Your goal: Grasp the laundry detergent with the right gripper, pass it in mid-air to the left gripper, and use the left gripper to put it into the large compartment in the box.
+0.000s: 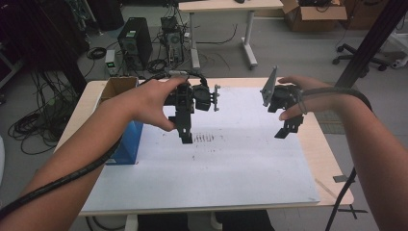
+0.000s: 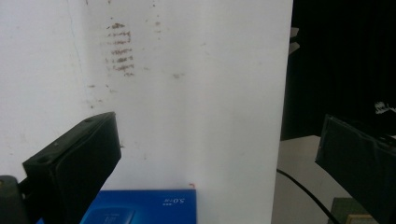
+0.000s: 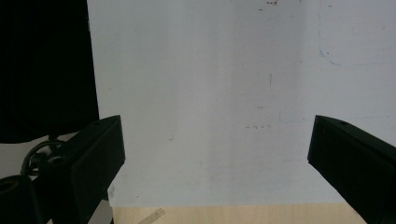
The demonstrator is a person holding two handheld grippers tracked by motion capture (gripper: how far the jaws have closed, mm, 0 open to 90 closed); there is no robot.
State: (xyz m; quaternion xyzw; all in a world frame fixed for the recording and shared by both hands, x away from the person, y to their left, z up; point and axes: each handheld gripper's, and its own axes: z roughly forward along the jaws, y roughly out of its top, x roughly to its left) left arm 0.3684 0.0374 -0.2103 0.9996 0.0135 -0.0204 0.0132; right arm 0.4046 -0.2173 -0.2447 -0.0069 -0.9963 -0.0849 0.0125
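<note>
My left gripper [image 1: 185, 136] hangs over the white sheet [image 1: 216, 173] left of centre, held by a hand, jaws pointing down. In the left gripper view the gripper [image 2: 217, 154] is open, wide apart with nothing between its jaws, and a blue box [image 2: 144, 207] lies just below them. My right gripper [image 1: 287, 129] hovers above the sheet's right side in the other hand. In the right gripper view the gripper [image 3: 217, 149] is open and empty over the bare sheet [image 3: 210, 93].
The blue box [image 1: 126, 144] stands at the sheet's left edge, with an open cardboard box [image 1: 117, 86] behind it. Dark smudges [image 1: 204, 138] mark the sheet near the left gripper. Wooden table edge [image 3: 233, 214] borders the sheet. Cables, computers and a desk stand beyond.
</note>
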